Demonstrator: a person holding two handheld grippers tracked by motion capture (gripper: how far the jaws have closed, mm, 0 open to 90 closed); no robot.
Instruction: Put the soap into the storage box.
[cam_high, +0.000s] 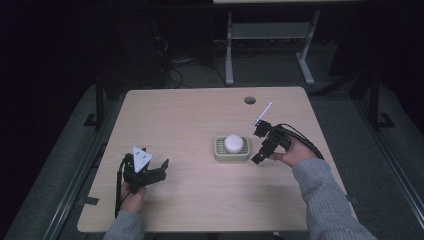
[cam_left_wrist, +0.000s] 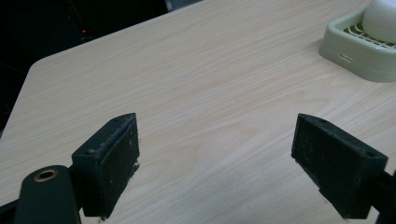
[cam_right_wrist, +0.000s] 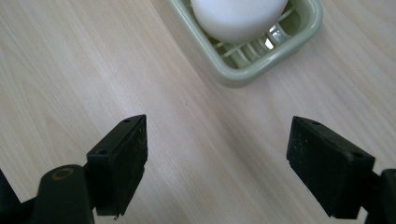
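A pale green soap dish (cam_high: 218, 150) sits right of the table's middle, and a round white soap bar (cam_high: 233, 143) lies in it. My right gripper (cam_high: 258, 146) is just right of the dish, open and holding nothing. In the right gripper view the soap dish (cam_right_wrist: 285, 44) and soap bar (cam_right_wrist: 238, 16) lie ahead of the wide-apart jaws. My left gripper (cam_high: 150, 169) hovers near the table's front left, open and holding nothing. The left gripper view shows the soap dish (cam_left_wrist: 355, 58) far off at the upper right, with the soap bar (cam_left_wrist: 380, 18) in it.
The light wooden table (cam_high: 175, 120) has a round cable hole (cam_high: 250, 100) near its far edge. Beyond it stands a grey desk frame (cam_high: 265, 35) on a dark floor. Bare wood spreads between the two grippers.
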